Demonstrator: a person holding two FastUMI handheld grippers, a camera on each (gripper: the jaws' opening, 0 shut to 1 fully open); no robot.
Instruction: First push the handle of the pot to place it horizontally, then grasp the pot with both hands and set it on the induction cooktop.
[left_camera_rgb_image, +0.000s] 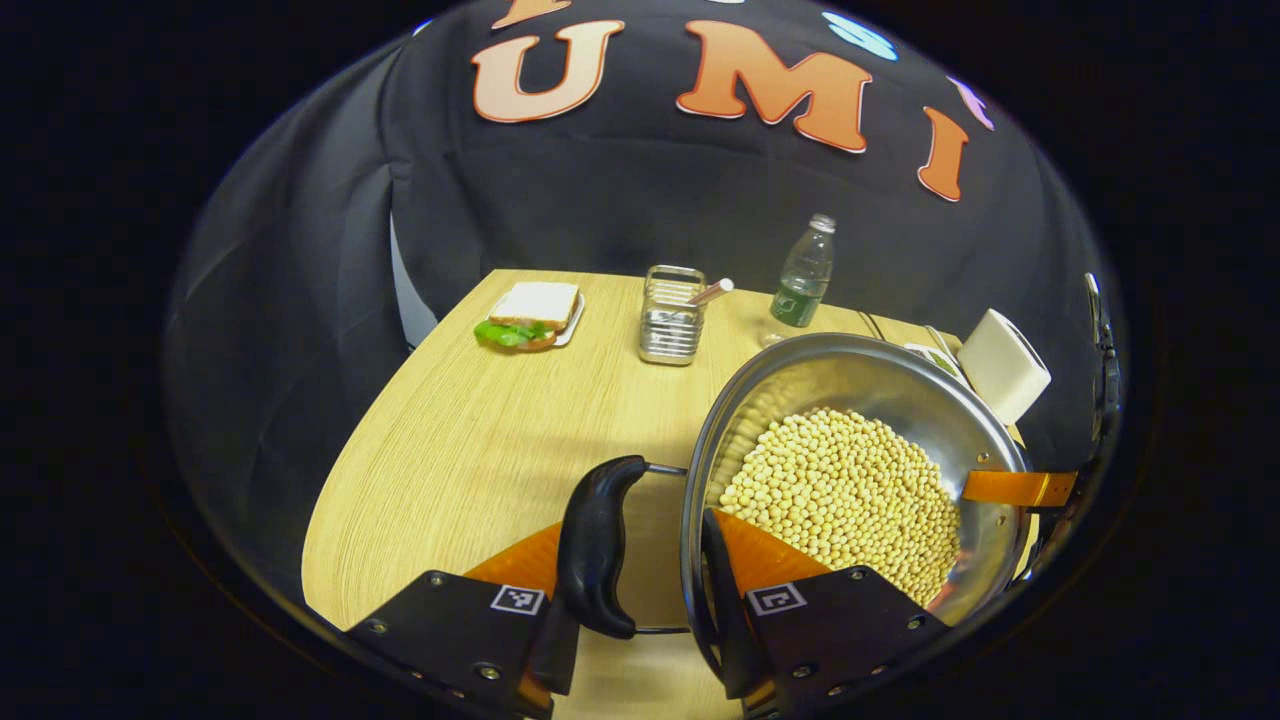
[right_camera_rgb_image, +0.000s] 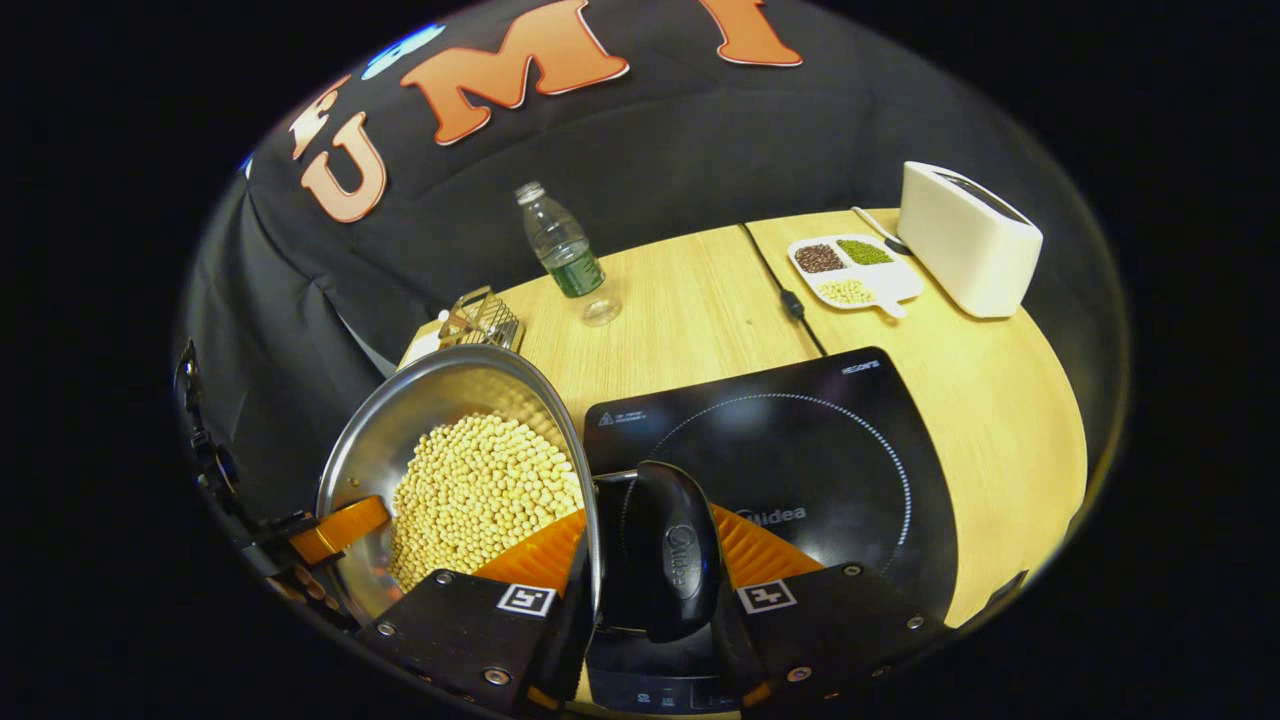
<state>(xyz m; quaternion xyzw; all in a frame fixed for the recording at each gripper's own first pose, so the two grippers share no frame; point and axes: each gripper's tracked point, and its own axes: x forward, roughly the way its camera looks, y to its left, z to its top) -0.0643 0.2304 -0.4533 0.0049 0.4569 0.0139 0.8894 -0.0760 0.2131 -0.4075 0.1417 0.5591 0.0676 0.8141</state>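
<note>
A steel pot (left_camera_rgb_image: 860, 380) full of pale soybeans (left_camera_rgb_image: 850, 490) hangs between both grippers. My left gripper (left_camera_rgb_image: 635, 530) is shut across its black side handle (left_camera_rgb_image: 597, 545) and the rim, one finger outside the handle and the other inside the pot. In the right gripper view the pot (right_camera_rgb_image: 400, 440) sits just left of the black induction cooktop (right_camera_rgb_image: 800, 450). My right gripper (right_camera_rgb_image: 650, 530) clamps the opposite black handle (right_camera_rgb_image: 670, 560), with one finger inside the rim. Each view shows the other gripper's finger at the far rim. I cannot tell whether the pot touches the table.
On the wooden table (left_camera_rgb_image: 450, 450) stand a sandwich plate (left_camera_rgb_image: 530, 315), a metal holder (left_camera_rgb_image: 672, 320) and a water bottle (left_camera_rgb_image: 803, 275). Behind the cooktop lie a power cable (right_camera_rgb_image: 785, 295), a divided tray of beans (right_camera_rgb_image: 850, 270) and a white toaster (right_camera_rgb_image: 965, 240).
</note>
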